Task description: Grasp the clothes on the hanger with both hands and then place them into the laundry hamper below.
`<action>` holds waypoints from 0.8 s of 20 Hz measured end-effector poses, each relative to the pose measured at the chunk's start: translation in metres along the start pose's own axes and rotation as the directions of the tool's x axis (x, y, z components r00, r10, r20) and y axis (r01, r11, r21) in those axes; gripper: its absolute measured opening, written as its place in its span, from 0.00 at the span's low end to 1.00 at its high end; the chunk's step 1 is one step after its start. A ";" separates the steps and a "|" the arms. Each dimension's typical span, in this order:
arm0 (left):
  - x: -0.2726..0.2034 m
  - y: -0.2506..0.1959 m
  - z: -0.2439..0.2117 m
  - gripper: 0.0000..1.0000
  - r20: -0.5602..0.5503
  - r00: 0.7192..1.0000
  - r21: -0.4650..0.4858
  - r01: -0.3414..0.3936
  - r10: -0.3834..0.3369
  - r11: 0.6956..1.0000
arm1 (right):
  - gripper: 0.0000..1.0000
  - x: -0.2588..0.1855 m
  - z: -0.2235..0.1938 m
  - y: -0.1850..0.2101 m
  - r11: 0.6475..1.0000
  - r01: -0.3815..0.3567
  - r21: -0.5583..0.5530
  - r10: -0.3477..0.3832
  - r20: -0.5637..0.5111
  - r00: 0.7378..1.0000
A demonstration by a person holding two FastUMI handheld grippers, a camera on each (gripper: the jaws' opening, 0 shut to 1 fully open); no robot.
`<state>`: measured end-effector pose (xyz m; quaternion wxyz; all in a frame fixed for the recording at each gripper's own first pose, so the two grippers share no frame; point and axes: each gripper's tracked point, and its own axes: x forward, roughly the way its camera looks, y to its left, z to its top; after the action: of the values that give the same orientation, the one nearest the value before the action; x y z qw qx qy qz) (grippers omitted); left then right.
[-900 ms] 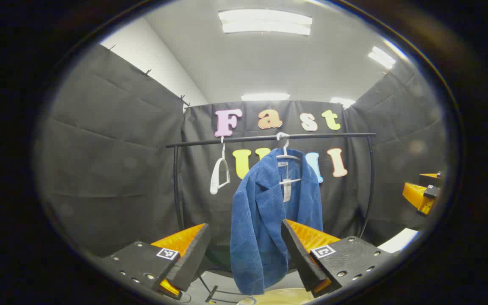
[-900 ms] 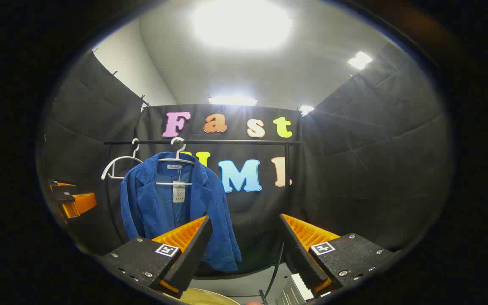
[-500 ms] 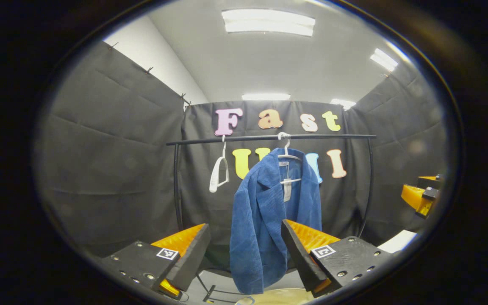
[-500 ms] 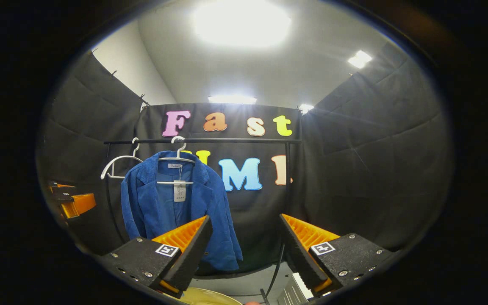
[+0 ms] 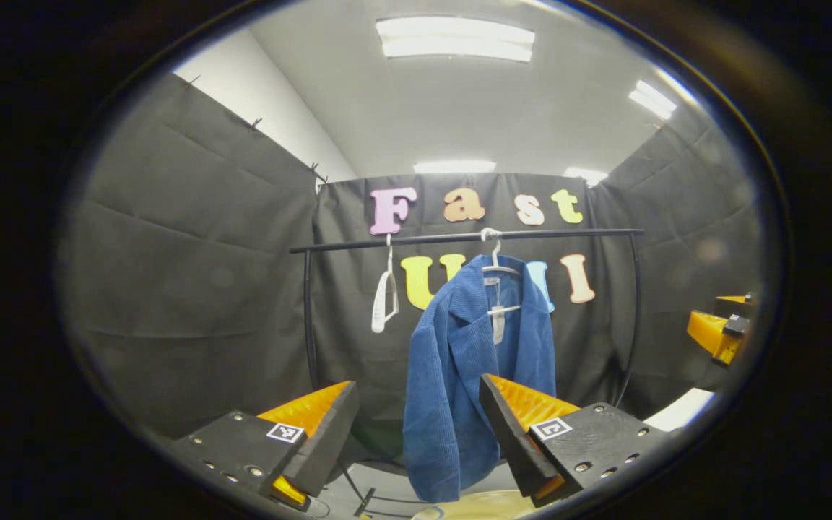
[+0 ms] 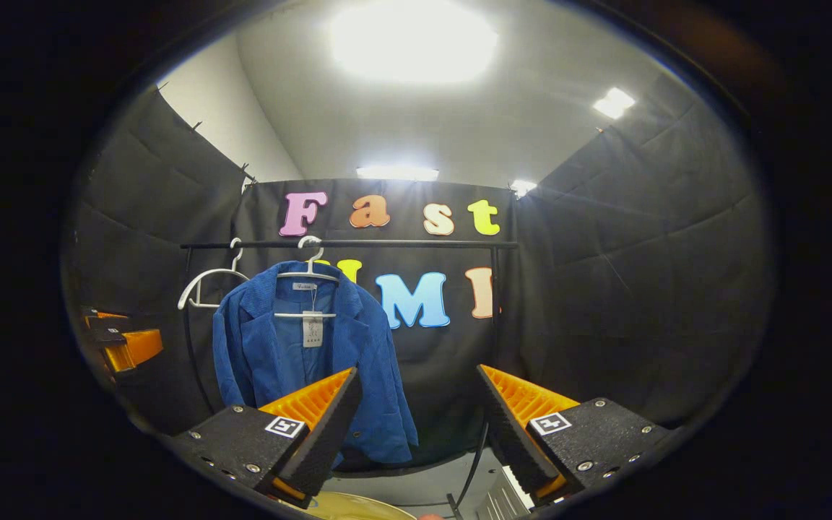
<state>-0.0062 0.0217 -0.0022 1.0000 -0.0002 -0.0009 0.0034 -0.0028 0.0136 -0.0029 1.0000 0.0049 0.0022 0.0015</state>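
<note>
A blue corduroy jacket (image 5: 459, 375) (image 6: 271, 354) hangs on a white hanger (image 5: 497, 269) (image 6: 308, 273) from a black rail (image 5: 459, 236) (image 6: 344, 245). My left gripper (image 5: 416, 426) is open, well short of the jacket, whose lower part shows between its fingers. My right gripper (image 6: 416, 426) is open too, with the jacket off to its left. The right gripper also shows at the right edge of the left gripper view (image 5: 716, 332); the left gripper shows at the left edge of the right gripper view (image 6: 123, 343). A pale rim of the hamper (image 5: 474, 505) (image 6: 358, 505) sits low under the jacket.
A second, bare white hanger (image 5: 385, 300) (image 6: 206, 282) hangs on the rail to the left of the jacket. The rail's uprights (image 5: 308, 318) (image 6: 494, 303) stand at both ends. Black cloth walls close in on three sides.
The jacket and rail have shifted slightly rightward in both views; both grippers stay open and at about the same distance.
</note>
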 end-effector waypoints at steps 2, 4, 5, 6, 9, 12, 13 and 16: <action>0.002 0.000 -0.001 0.97 -0.003 1.000 -0.005 0.000 0.000 1.000 | 0.97 0.000 -0.002 0.000 1.000 0.004 0.001 -0.004 -0.005 1.000; 0.000 0.002 0.000 0.97 -0.002 1.000 -0.007 -0.002 0.002 1.000 | 0.96 -0.001 -0.001 0.000 1.000 0.008 0.003 -0.008 -0.001 1.000; 0.000 0.003 0.000 0.97 -0.003 1.000 -0.007 -0.003 0.003 1.000 | 0.97 -0.002 0.000 0.000 1.000 0.008 0.004 -0.008 0.001 1.000; -0.003 0.005 0.001 0.97 -0.002 1.000 -0.010 -0.003 0.003 1.000 | 0.97 -0.003 0.000 0.002 1.000 0.005 0.005 -0.005 0.002 1.000; -0.005 0.010 0.004 0.99 0.004 1.000 -0.021 -0.004 0.004 1.000 | 0.97 -0.004 0.005 0.010 1.000 -0.013 0.005 0.013 0.009 1.000; -0.001 0.013 0.008 0.99 0.004 1.000 -0.023 0.002 -0.002 1.000 | 0.97 0.002 0.017 0.018 1.000 -0.029 0.003 0.029 0.026 0.999; 0.002 0.014 0.011 0.99 0.012 1.000 -0.029 0.006 -0.006 1.000 | 0.97 0.005 0.022 0.019 1.000 -0.030 0.001 0.030 0.033 0.999; 0.005 0.015 0.014 0.99 0.006 1.000 -0.057 0.022 -0.022 0.998 | 0.97 0.016 0.037 0.025 0.999 -0.030 0.010 0.029 0.057 0.998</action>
<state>-0.0015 0.0370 0.0119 0.9996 -0.0286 -0.0035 -0.0076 0.0133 0.0379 0.0345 0.9995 0.0104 -0.0263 0.0162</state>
